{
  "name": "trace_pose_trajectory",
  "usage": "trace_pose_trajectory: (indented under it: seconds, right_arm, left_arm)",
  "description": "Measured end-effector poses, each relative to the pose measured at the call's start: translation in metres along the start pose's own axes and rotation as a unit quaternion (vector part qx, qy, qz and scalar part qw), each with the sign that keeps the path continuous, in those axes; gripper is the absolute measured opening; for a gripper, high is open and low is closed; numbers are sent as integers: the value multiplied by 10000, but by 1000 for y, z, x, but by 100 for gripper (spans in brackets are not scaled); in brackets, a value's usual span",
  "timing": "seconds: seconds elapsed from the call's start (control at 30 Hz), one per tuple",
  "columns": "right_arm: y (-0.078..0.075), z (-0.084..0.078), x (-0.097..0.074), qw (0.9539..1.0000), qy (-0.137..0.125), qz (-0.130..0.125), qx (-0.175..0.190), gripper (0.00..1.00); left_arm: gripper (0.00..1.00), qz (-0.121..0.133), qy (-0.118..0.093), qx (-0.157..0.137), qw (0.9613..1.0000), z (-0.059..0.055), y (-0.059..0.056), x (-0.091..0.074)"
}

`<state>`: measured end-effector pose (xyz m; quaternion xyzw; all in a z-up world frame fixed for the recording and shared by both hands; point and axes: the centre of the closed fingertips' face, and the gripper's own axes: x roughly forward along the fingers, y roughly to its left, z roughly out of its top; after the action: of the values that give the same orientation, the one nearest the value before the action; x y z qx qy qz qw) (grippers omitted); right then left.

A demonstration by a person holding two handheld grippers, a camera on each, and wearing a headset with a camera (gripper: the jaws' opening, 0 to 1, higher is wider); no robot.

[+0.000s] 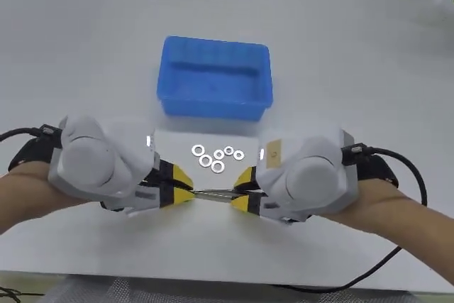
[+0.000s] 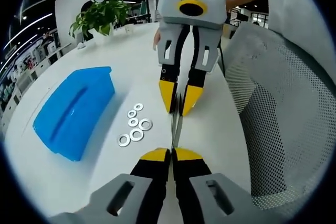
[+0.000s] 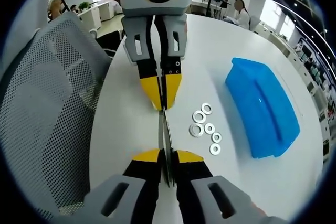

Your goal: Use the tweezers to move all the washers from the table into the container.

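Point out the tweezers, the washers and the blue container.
tweezers point(image 1: 213, 193): head view, middle of the shaft.
washers point(image 1: 218, 172): head view, ring of the nearest one.
blue container point(image 1: 213, 107): head view, near outer wall.

Tweezers point(image 1: 213, 194): thin metal, held level. I see one end pinched in the left gripper point(image 1: 186, 191) and the other in the right gripper point(image 1: 241, 193), at 6 o'clock from the washers.
Washers point(image 1: 218, 167): six silver rings, lying flat in a loose cluster.
Container point(image 1: 213, 108): blue rectangular tub, open side up, at 12 o'clock from the washers.
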<state>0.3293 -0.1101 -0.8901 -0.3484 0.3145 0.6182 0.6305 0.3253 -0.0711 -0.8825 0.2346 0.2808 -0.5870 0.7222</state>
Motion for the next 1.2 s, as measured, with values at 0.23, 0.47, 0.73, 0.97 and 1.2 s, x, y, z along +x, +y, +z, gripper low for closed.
trace_pose_trajectory:
  seconds: [0.23,0.47,0.73,0.97,1.2]
  right_arm:
    - [-1,1,1,9999,-97,-66,-37,9]
    - [4,10,2,9980,-173,-138,-590,8]
    - [-4,27,-10,9946,-783,-496,-465,8]
    - [-3,36,-15,9900,-1177,-667,-393,8]
    - [1,35,-18,9827,-1713,-694,136,8]
  left_arm:
    - [6,107,96,-300,9994,-2,0,-1]
    - [6,68,256,-53,9996,4,-4,-16]
    - [6,159,-188,-335,9991,36,0,-43]
    - [5,250,-638,-466,9966,69,0,-55]
    - [5,286,-862,-565,9943,84,1,-52]
